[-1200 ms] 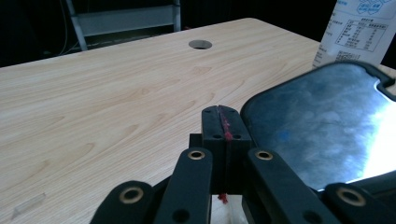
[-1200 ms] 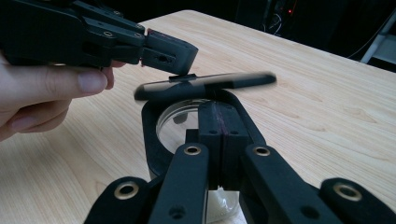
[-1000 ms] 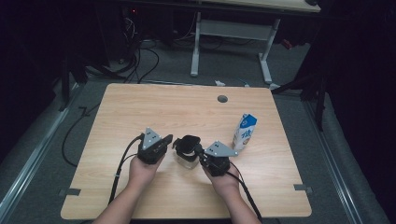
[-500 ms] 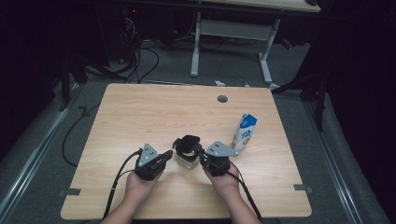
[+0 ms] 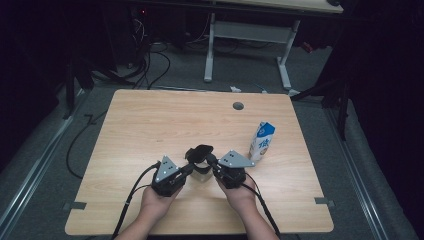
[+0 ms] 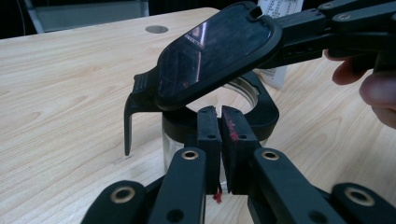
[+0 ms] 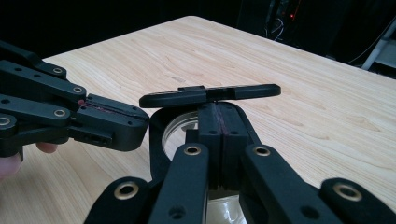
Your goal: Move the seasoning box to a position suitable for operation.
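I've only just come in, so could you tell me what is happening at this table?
A person works two hand-held grippers on a small glass jar near the table's front edge. The right gripper pinches the jar's black hinged lid, holding it tilted open. The left gripper, jaws closed, sits at the jar's rim. A milk carton stands upright to the right.

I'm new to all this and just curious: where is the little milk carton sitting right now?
In the high view the milk carton stands upright on the right half of the table, just beyond the right gripper and nearer than the round hole.
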A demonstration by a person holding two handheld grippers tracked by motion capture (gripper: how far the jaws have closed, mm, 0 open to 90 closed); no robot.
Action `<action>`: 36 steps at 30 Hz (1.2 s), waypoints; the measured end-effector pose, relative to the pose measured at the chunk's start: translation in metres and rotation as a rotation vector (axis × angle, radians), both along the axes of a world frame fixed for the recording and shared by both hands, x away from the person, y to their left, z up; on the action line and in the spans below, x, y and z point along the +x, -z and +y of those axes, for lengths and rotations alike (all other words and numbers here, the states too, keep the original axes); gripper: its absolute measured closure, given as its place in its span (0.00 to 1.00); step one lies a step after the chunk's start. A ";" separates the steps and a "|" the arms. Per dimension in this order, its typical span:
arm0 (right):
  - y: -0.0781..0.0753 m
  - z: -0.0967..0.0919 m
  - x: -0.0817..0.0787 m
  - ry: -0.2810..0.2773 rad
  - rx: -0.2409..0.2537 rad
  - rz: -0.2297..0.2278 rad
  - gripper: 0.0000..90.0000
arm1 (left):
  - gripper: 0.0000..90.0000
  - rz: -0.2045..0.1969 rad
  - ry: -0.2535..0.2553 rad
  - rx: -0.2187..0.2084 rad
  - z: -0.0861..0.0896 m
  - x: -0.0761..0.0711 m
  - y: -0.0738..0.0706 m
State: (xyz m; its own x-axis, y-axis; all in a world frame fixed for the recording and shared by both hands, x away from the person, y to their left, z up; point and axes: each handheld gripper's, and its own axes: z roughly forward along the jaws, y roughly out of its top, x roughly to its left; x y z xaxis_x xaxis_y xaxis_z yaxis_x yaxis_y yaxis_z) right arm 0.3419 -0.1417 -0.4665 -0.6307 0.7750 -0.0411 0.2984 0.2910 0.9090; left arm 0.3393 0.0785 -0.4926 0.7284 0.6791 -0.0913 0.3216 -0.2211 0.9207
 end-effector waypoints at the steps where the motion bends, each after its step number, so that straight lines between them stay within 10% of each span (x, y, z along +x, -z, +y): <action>1: 0.000 0.000 0.000 -0.001 0.000 0.000 1.00 | 0.96 -0.003 0.000 0.002 -0.001 0.000 -0.001; 36: 0.019 -0.005 -0.006 0.000 0.009 0.020 1.00 | 0.95 -0.036 -0.055 -0.040 -0.006 0.015 -0.017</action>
